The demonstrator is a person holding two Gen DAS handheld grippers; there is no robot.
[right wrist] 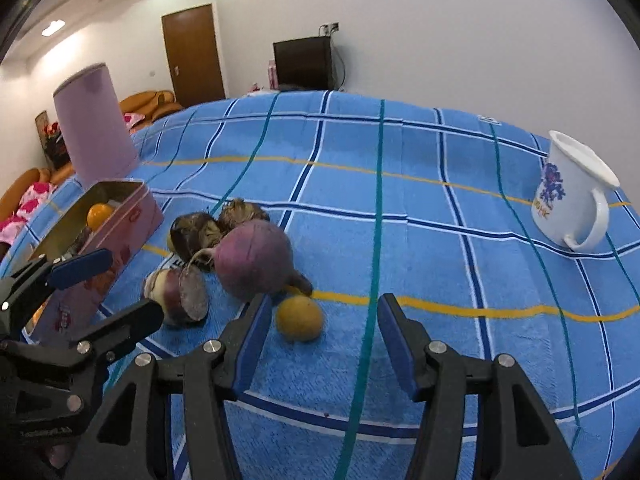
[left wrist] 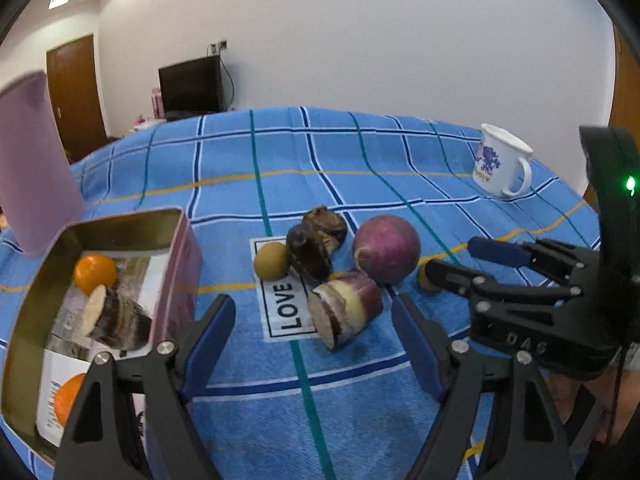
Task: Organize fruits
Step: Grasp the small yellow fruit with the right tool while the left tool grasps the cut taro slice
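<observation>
A pink tin box (left wrist: 182, 276) (right wrist: 120, 232) holds an orange (left wrist: 95, 273) and a cut sugarcane piece (left wrist: 114, 318). On the blue checked cloth lie a purple cut sugarcane piece (left wrist: 344, 310) (right wrist: 180, 296), a round purple fruit (left wrist: 386, 249) (right wrist: 256, 258), two dark chestnut-like pieces (left wrist: 316, 242) (right wrist: 200, 234), a small brown-yellow fruit (left wrist: 271, 261) and a small yellow fruit (right wrist: 300, 317). My left gripper (left wrist: 314, 336) (right wrist: 106, 280) is open, just short of the purple cane piece. My right gripper (right wrist: 320, 340) (left wrist: 456, 258) is open, the yellow fruit just ahead of its left finger.
A white mug (left wrist: 502, 162) (right wrist: 574, 204) with a blue print stands at the far right. A tall pink cylinder (left wrist: 34, 164) (right wrist: 96, 124) stands behind the tin. The cloth (right wrist: 400, 200) stretches far behind the fruits. A dark monitor sits beyond the table.
</observation>
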